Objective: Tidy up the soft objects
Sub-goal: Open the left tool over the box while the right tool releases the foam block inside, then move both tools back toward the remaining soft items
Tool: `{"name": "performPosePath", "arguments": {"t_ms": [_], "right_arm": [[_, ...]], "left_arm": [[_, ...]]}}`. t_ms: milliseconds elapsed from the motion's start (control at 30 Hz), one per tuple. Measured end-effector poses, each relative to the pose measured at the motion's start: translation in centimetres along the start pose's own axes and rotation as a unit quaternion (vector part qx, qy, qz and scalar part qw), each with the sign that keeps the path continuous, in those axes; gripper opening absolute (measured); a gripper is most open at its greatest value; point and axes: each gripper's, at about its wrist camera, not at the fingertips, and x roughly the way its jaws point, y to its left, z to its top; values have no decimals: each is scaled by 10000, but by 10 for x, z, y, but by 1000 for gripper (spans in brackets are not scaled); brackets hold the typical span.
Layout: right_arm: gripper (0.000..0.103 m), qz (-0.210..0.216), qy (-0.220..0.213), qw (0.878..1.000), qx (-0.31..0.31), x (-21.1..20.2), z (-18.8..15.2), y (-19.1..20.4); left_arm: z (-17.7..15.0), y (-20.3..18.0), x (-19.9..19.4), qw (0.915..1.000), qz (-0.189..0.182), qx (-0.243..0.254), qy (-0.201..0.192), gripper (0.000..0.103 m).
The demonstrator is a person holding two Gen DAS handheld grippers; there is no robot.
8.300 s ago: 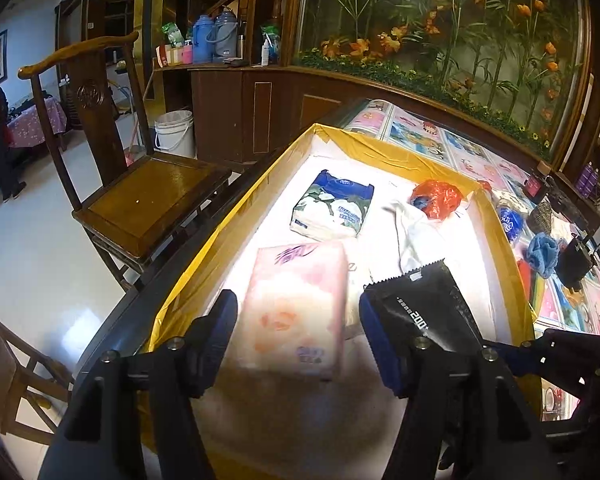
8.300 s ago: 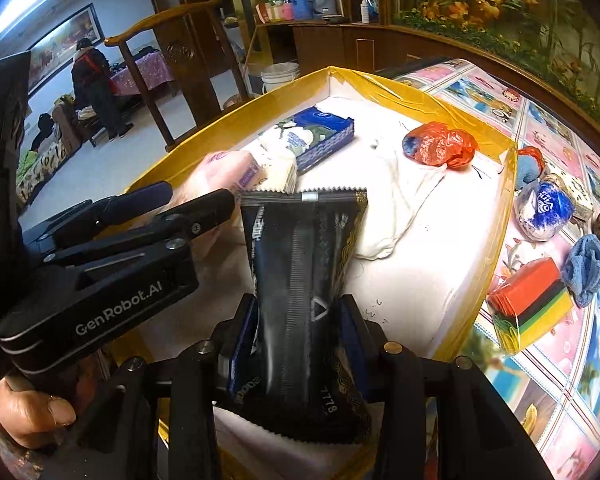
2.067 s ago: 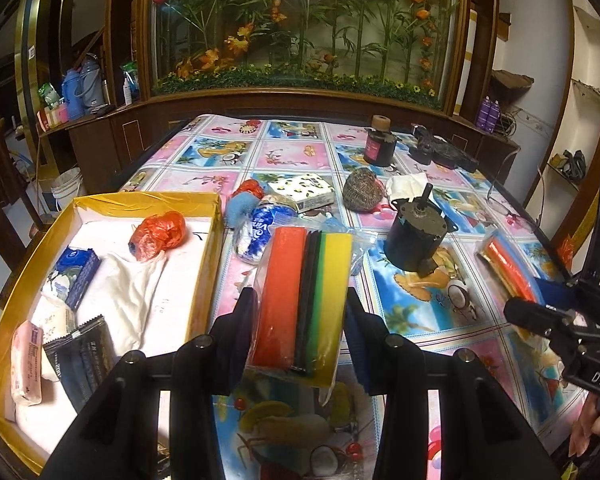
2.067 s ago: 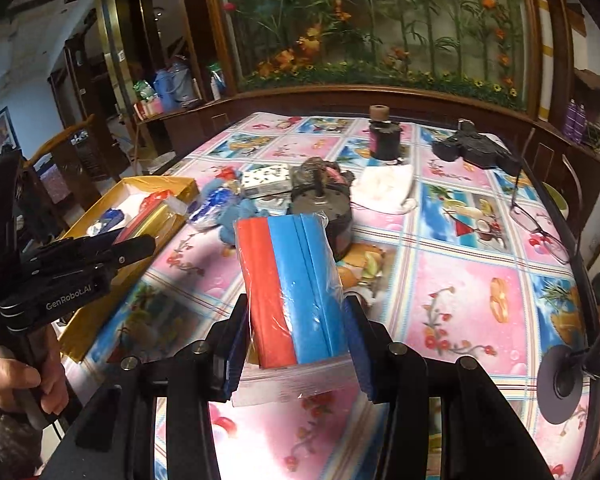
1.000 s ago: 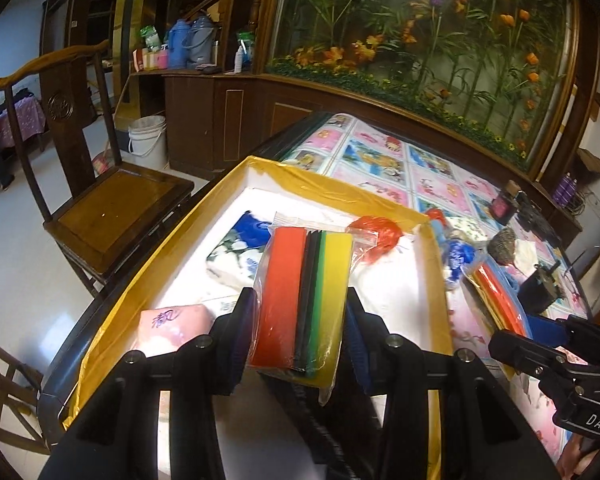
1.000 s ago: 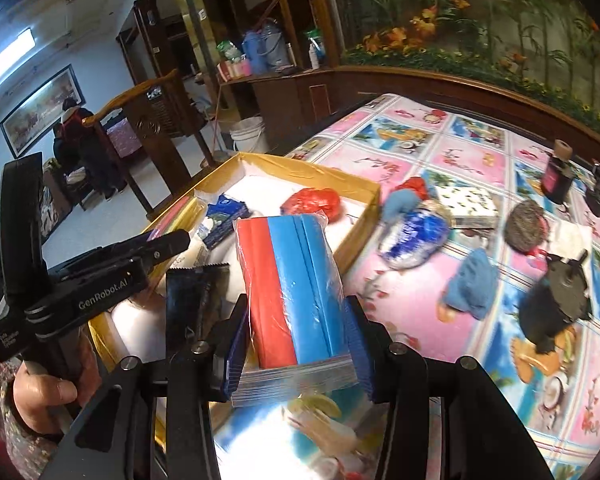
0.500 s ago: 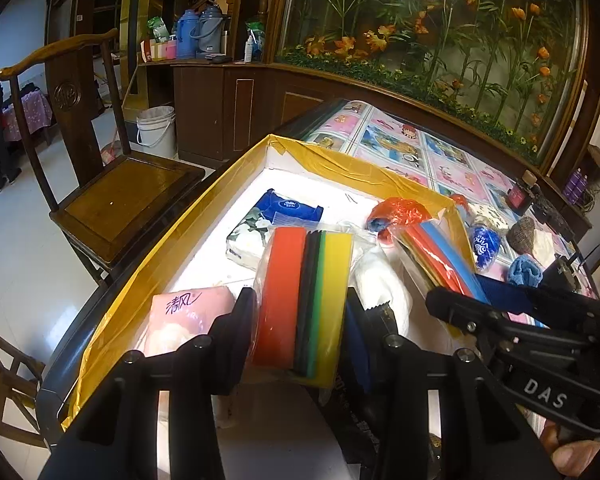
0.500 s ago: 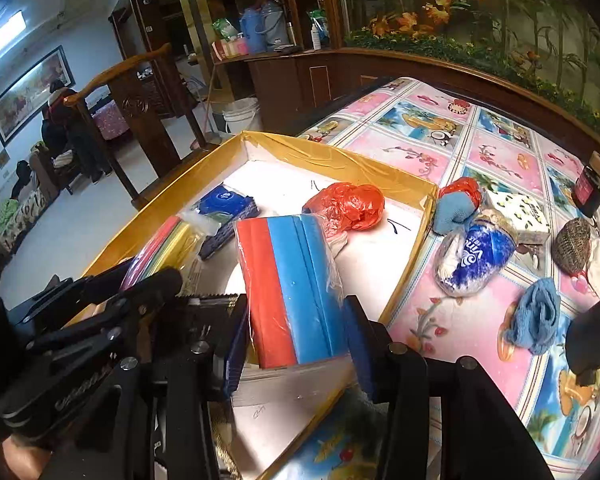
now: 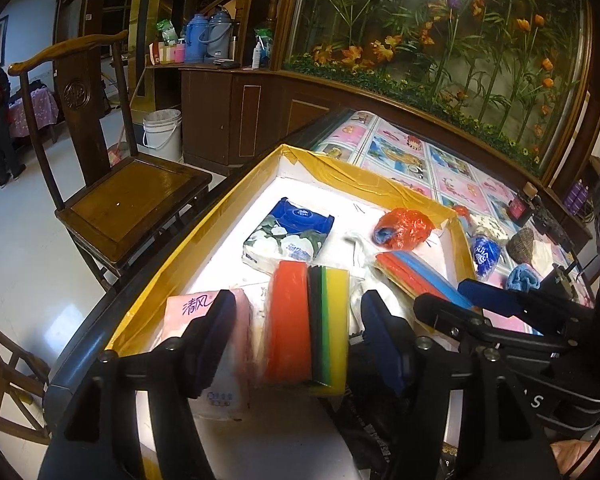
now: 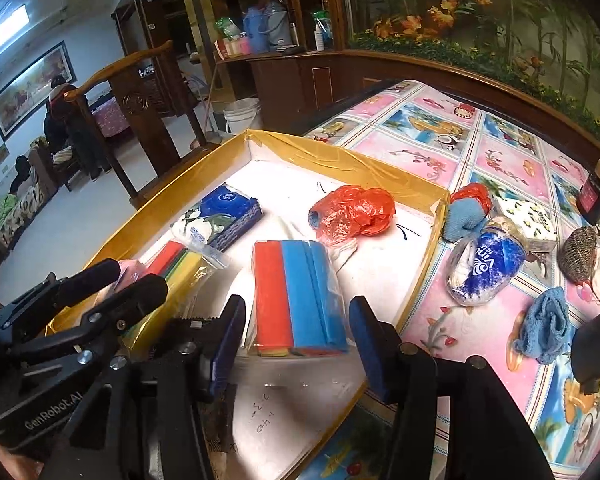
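Both hand-held grippers, left (image 9: 296,344) & right (image 10: 298,344), are just opening, jaws apart, bagged striped sponge packs (image 9: 308,320) (image 10: 298,296) lying loose between, inside yellow-rimmed tray (image 10: 340,162).

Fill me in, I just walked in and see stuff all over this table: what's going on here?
A person with a gripper in each hand is sorting soft things into the yellow-edged box. The left gripper has just been opening around the orange-and-yellow sponge pack; the right gripper has just been opening around the red-and-blue sponge pack. Both packs sit in the box, pads clear. The blue cloth and blue-and-white bag remain on the table.
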Motion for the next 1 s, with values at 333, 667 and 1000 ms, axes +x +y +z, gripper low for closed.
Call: {"name": "performPosePath", "arguments": {"t_ms": [333, 667, 1000], "right_arm": [[64, 161, -127, 9997, 153, -24, -10, -10], [64, 251, -352, 9984, 367, -66, -35, -44], [65, 291, -963, 9906, 923, -143, -60, -113]], "left_arm": [[3, -9, -16, 9999, -13, 50, -153, 65], [2, -39, -28, 9992, -48, 341, -193, 67], [-4, -96, -25, 9962, -231, 838, -87, 67]]}}
